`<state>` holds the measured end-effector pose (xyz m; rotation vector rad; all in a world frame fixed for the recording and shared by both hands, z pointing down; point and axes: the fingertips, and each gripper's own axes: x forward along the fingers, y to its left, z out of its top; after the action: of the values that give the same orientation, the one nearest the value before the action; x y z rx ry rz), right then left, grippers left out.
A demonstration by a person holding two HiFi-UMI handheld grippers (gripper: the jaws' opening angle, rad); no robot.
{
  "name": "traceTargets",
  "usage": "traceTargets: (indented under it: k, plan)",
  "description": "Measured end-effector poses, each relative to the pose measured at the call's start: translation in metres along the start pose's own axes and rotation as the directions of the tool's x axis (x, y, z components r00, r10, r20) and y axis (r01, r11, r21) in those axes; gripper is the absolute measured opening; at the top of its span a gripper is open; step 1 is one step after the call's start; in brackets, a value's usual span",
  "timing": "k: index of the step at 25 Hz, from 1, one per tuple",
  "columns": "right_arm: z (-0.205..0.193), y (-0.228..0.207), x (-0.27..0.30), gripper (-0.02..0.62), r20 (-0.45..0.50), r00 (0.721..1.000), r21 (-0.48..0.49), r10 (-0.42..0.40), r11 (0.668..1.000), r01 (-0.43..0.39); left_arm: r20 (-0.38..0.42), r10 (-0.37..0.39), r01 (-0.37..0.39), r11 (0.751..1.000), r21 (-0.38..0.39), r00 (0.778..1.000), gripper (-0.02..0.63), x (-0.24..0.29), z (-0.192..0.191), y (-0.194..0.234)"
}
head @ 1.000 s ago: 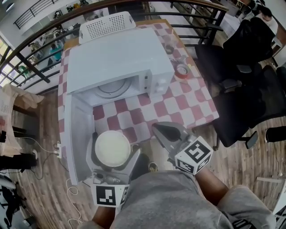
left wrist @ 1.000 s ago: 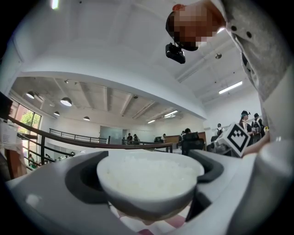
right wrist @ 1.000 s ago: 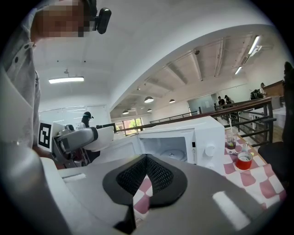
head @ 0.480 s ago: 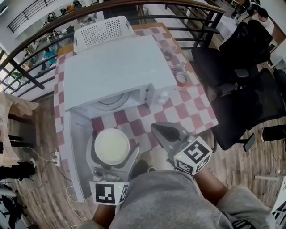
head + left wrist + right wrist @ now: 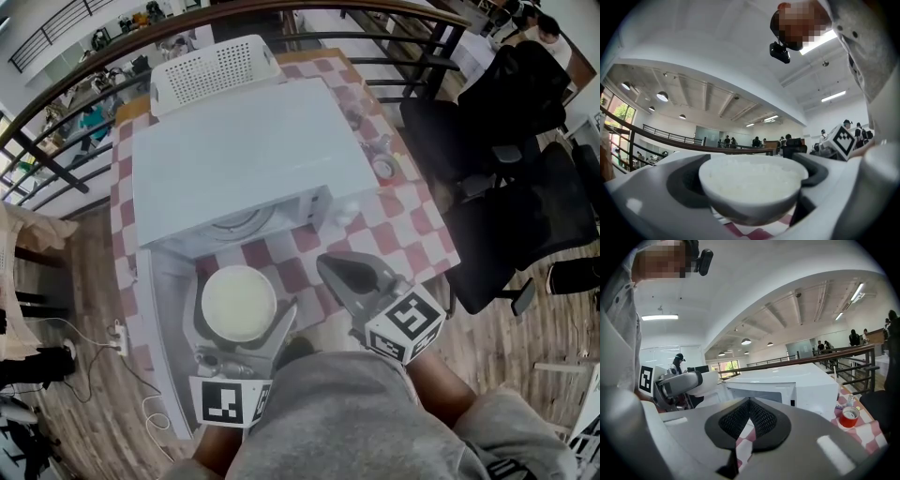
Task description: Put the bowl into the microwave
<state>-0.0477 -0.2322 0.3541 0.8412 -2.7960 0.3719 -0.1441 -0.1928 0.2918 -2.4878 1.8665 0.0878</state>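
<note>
Less checked counter (image 5: pixel 412 225) between bowl (image 5: pixel 239 303) and microwave (image 5: pixel 244 150) mouth than a second ago: well apart then, near now, with only a narrow strip of cloth left between rim and cavity edge. Reads as a steady carry toward the opening, lower left of centre in the head view. Approach under way, then, but placing not yet done: still outside the cavity, over the near edge of the counter, just right of the open door (image 5: pixel 161 309) swung out at the left of the frame. Turntable (image 5: pixel 246 222) just visible inside, bare.

Left tool (image 5: pixel 751 180) clamped on the bowl, one jaw on each side of the wall below the rim, no slack visible in the left gripper view. Right tool (image 5: pixel 349 272) empty, jaws closed pad to pad, held to the right of the bowl and hardly shifted over the last second.

Carried upright: mouth straight up, rim level, white filling (looks like rice) close to the brim. Round, so no long axis across the counter; only the vertical one through the centre, standing plumb. Probably best kept level on the way in and low enough to clear the cavity's upper edge, with little room to spare on the door side at the left.
</note>
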Motion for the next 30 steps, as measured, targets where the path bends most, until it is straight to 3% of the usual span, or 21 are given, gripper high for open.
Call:
traceTargets:
  k: [20, 30]
  plan:
    - [0.007, 0.011, 0.03, -0.002, 0.004, 1.0, -0.03, -0.027, 0.999, 0.027, -0.028, 0.004, -0.004, 1.0, -0.014, 1.0, 0.541, 0.004, -0.021, 0.032]
    - [0.001, 0.008, 0.04, -0.003, -0.002, 1.0, -0.023, -0.011, 1.0, 0.011, -0.071, 0.067, -0.069, 0.997, -0.026, 0.995, 0.543, 0.018, -0.054, 0.043]
